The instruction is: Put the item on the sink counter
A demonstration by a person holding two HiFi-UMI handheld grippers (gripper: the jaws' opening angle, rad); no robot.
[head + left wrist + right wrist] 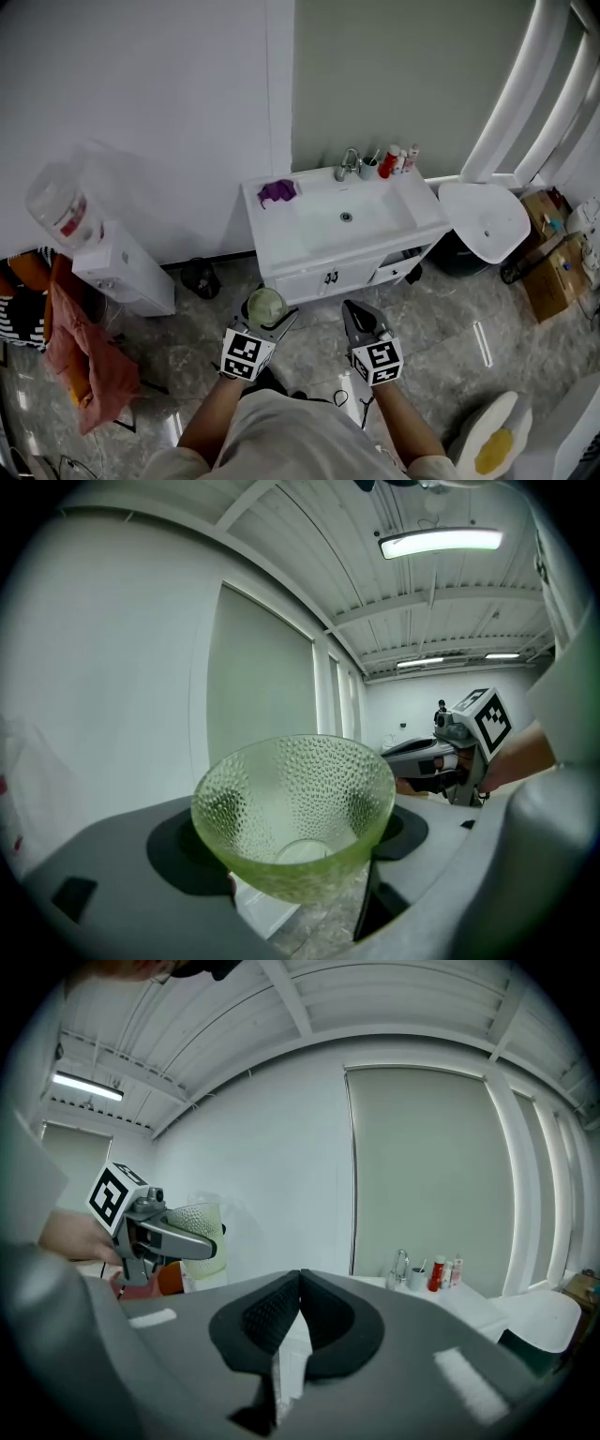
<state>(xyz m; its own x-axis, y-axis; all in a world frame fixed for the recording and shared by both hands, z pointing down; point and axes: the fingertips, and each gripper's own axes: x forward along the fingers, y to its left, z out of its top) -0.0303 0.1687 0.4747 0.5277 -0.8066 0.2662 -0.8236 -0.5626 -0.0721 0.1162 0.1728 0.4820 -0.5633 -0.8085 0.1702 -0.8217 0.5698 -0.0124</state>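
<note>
Left gripper (265, 323) clamps a green glass bowl (292, 813) (dimpled). Right gripper (361, 323) closed, empty, short of the sink counter (281, 225).

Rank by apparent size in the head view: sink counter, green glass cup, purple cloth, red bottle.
1. sink counter
2. green glass cup and purple cloth: alike, cup nearer the camera
3. red bottle

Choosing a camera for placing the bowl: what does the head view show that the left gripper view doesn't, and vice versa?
Head view only: the sink counter, with a purple cloth and a faucet. Left gripper view only: the ceiling lamp and the dimpled inside of the green bowl. Both: that bowl gripped by the left gripper, and the shut right gripper.
</note>
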